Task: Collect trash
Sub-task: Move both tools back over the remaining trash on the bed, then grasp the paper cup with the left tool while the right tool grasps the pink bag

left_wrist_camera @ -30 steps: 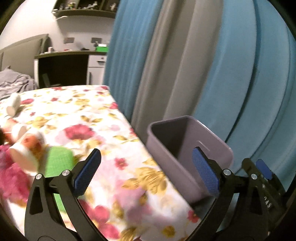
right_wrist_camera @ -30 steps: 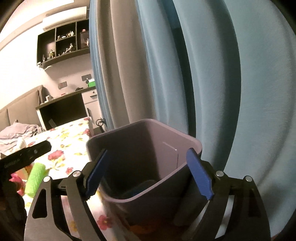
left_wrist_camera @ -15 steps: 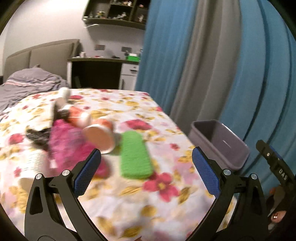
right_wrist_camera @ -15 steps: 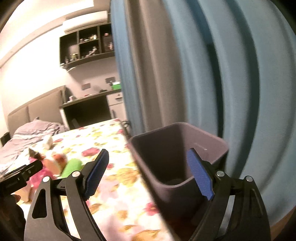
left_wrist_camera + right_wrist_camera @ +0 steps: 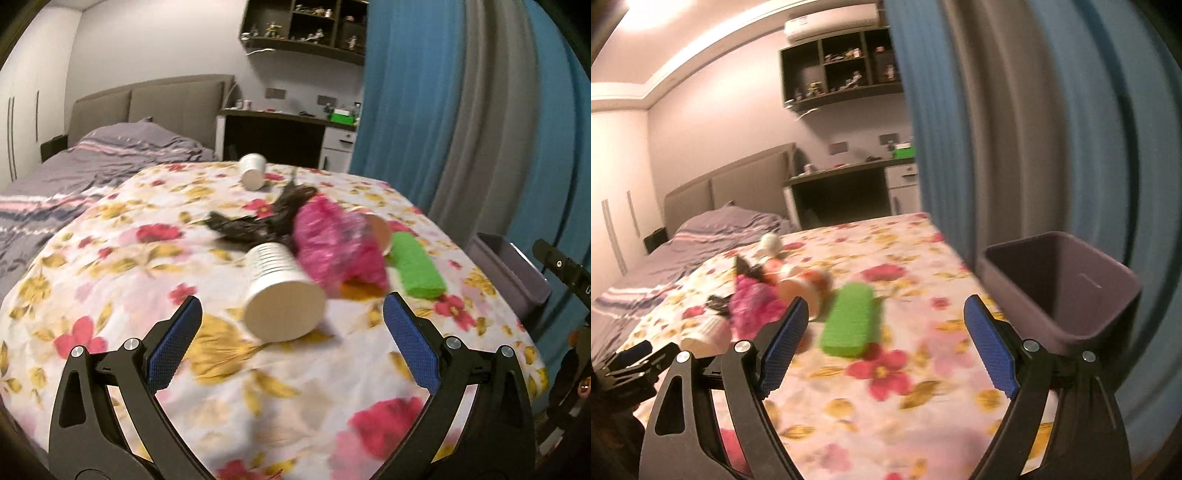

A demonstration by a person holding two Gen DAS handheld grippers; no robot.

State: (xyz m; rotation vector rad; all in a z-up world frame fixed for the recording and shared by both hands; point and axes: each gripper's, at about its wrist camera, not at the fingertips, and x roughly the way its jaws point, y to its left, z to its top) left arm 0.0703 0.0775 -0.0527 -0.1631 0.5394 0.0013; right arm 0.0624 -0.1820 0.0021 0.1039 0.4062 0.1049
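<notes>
While I hold both tools above the wide table draped in a white cloth printed with red and yellow flowers [image 5: 110, 258], the trash lies scattered ahead of me across its middle. Beyond the cloth's right edge stands the dull purple rectangular plastic bin [image 5: 1067, 291], close to my right gripper [image 5: 882, 345]; the little I can see of its inside is dark, so I cannot tell what it holds. Largest in the pile is a fluffy bright pink bundle [image 5: 336, 243], with a crumpled black wrapper [image 5: 255, 225] touching its far left side. Just right of the pink bundle lies a flat green oblong sponge-like pad [image 5: 417, 269], its long axis running away from me, almost directly in front of my right gripper. A white ribbed paper cup [image 5: 280, 295] lies on its side with its open mouth turned toward me, its long axis pointing back into the pile; it sits straight ahead of my left gripper [image 5: 291, 341], between the lines of the two fingers, so I judge that hand the nearer one for it. An orange-patterned paper cup [image 5: 809, 286] lies behind the pink bundle, and a small white cup [image 5: 253, 171] lies well apart at the far edge. Both grippers are spread wide and hold nothing.
</notes>
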